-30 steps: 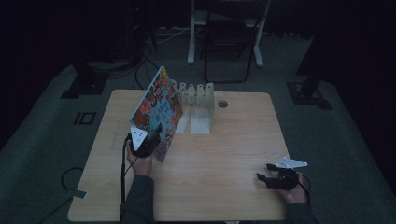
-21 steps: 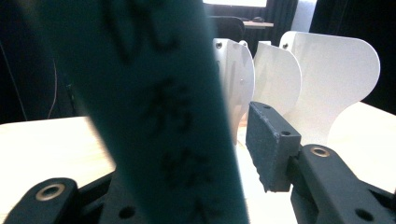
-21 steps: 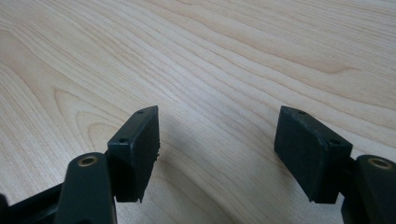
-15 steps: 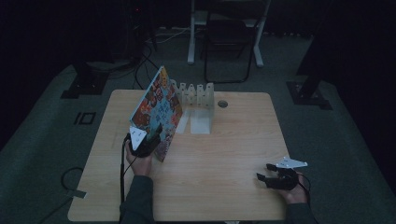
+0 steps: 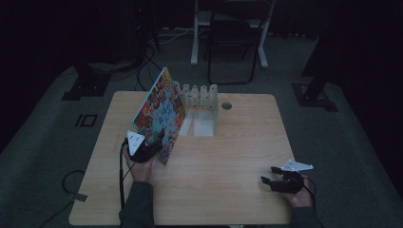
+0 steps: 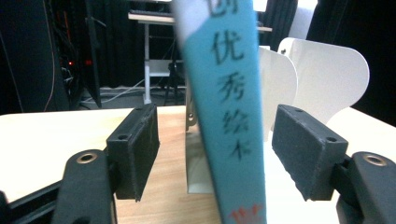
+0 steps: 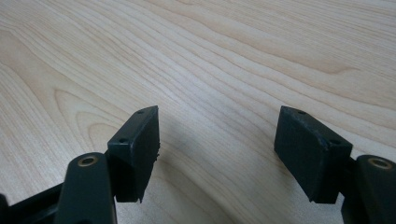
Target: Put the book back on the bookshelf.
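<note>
Now the book (image 6: 231, 116) leans in the rack (image 5: 202, 102); left gripper (image 6: 217, 144) jaws just opening, clear of it; right gripper (image 7: 217, 149) open, empty.

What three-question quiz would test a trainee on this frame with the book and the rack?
1. True or false: the left gripper pads press on the book.
2. What is between the right gripper jaws? A) the book B) nothing C) a cable
3. What white thing stands just behind the book?

Key: 1. False; its jaws have just been opening and the book's spine stands free between them. 2. B. 3. The white divider rack.
</note>
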`<state>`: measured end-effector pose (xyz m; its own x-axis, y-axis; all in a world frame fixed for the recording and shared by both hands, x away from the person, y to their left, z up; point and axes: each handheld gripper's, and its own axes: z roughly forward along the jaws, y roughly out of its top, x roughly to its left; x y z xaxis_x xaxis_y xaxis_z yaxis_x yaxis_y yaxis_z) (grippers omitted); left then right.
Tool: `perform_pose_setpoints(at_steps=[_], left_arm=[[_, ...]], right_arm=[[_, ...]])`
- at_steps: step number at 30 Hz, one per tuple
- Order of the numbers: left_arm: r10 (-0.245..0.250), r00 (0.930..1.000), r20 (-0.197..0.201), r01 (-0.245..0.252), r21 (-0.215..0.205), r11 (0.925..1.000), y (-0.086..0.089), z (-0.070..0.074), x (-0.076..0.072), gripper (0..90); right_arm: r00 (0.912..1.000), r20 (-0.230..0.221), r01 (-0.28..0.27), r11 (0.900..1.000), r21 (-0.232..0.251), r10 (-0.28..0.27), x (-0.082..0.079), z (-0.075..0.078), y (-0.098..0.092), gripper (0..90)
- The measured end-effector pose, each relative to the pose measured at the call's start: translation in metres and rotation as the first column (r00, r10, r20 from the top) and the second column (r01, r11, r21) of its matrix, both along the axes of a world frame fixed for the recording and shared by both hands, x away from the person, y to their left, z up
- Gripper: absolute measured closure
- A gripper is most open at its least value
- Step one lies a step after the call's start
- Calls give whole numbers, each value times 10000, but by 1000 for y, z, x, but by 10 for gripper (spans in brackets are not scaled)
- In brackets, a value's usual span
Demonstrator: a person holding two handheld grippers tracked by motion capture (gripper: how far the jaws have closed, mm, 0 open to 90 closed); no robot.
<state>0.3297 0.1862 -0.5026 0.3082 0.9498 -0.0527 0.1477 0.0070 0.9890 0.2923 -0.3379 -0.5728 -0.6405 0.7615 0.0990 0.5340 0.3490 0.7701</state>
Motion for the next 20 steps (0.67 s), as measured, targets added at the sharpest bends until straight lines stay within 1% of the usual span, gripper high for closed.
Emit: perform_pose_setpoints(at_steps=[5,7,10,20], left_arm=[[-118,9999,-120,117,-89,9999,3,-1,-4,310],[-238,9996,-157,234,-218,9995,4,0,-7,310],[-350,9993,-118,346,-283,9990,4,1,-12,310],[-455,9989,-99,450,-456,9979,6,1,-23,306]], right_arm=[[10000,8,-5,10000,-7,5,0,0,0,305],[10000,1,1,10000,5,-1,0,0,0,305],[10000,4,6,10000,15,-6,0,0,0,305],[10000,0,8,10000,25,-8,0,0,0,305]])
